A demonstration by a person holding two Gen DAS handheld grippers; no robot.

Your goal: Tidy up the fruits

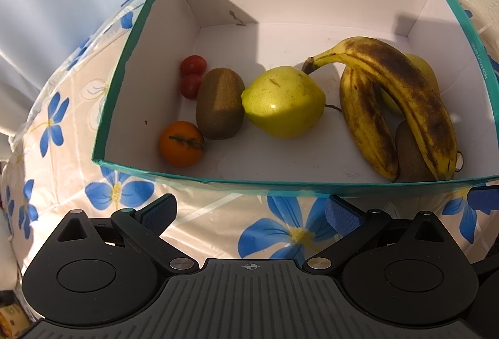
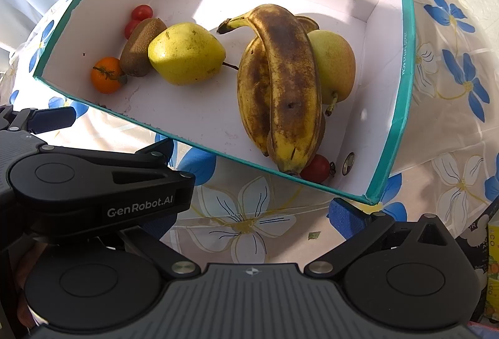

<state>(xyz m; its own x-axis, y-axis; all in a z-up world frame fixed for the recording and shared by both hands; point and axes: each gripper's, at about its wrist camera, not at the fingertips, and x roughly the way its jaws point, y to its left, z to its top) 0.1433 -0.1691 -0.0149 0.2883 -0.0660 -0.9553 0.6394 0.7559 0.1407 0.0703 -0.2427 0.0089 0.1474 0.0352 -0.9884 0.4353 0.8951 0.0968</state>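
A teal-rimmed white box (image 1: 134, 170) (image 2: 402, 64) holds the fruit. Inside lie two spotted bananas (image 1: 402, 102) (image 2: 280, 89), a yellow pear (image 1: 283, 102) (image 2: 185, 54), a second pear (image 2: 335, 64) behind the bananas, a kiwi (image 1: 220, 103) (image 2: 140, 47), another kiwi (image 1: 410, 152) under the bananas, an orange tomato (image 1: 181, 144) (image 2: 106, 75) and red cherry tomatoes (image 1: 192, 74) (image 2: 315, 168). My left gripper (image 1: 249, 214) is open and empty just before the box's near wall. My right gripper (image 2: 249, 211) is open and empty near the box's front corner.
The box stands on a cloth with blue and white flowers (image 1: 290, 233) (image 2: 246, 223). The left gripper's body (image 2: 103, 183) crosses the left of the right wrist view. A small metal ring (image 2: 348, 163) lies in the box corner. Packaging (image 2: 492, 270) stands at the far right.
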